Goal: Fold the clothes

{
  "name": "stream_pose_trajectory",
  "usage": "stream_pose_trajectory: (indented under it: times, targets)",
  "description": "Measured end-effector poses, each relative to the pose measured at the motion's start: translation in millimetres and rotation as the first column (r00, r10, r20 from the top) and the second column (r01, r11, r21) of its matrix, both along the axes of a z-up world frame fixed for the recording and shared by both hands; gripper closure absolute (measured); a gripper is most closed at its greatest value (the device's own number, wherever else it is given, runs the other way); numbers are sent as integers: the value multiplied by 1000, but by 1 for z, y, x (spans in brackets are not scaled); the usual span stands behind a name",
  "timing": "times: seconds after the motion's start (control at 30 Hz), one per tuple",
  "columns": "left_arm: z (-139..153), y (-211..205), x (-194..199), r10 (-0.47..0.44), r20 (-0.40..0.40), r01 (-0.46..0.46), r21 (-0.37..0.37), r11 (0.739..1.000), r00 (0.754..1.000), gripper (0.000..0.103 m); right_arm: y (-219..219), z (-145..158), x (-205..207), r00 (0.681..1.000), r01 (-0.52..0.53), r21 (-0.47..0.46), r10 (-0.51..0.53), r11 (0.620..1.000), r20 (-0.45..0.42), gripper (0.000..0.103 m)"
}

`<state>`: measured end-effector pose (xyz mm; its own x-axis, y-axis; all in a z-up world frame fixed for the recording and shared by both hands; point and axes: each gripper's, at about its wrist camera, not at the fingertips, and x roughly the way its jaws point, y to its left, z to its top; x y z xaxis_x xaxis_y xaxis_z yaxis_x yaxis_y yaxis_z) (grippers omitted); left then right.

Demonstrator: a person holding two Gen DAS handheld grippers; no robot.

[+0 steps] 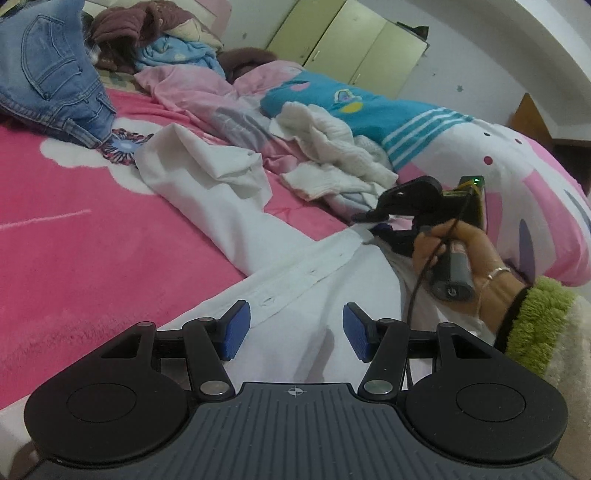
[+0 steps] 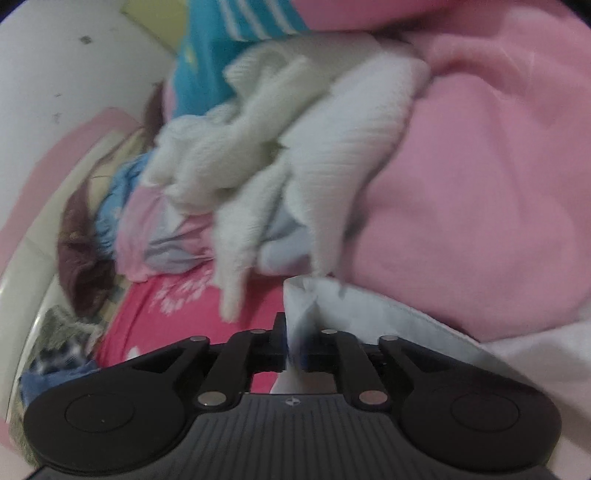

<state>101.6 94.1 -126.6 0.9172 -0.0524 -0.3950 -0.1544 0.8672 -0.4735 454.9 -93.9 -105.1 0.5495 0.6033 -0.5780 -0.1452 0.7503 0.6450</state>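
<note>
A white button shirt (image 1: 221, 206) lies crumpled across the pink bed cover (image 1: 74, 240), its button strip (image 1: 306, 273) running toward me. In the left wrist view my left gripper (image 1: 295, 328) is open just over the shirt body, with nothing pinched between its blue pads (image 1: 236, 328). To the right, a hand (image 1: 454, 251) holds my right gripper (image 1: 369, 221) at the shirt's far edge. In the blurred right wrist view the right gripper (image 2: 295, 332) is shut on a fold of the white shirt (image 2: 332, 295), which rises between its fingers.
A white knit garment (image 1: 332, 155) (image 2: 295, 155) is heaped just beyond the shirt, against a pink and blue quilt (image 1: 369, 107). Blue jeans (image 1: 48, 74) lie at the far left and brown clothing (image 1: 129, 26) behind them. A green fuzzy sleeve (image 1: 535, 317) is at the right.
</note>
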Motion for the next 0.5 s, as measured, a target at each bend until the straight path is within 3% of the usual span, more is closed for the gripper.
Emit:
stream_pose_trajectory:
  times: [0.07,0.17,0.37,0.5]
  targets:
    - [-1,1,0,-1,-2,1,-6,1000,1000,47,-8,4,-1,1000,22,69,-23,997,3,53]
    - [-2,3,0,0,-5,0,-21,1000,1000,47,-19,19,-6,999,37,120,-39,992,14,28]
    - [-5,6,0,2,-3,-2,-52,999,1000,47,-24,59,-17,999,46,-89,-47,995,0,24]
    - [-5,7,-1,4,2,-4,-65,998,1000,47,-12,89,-33,994,110,-324,-107,940,27,23]
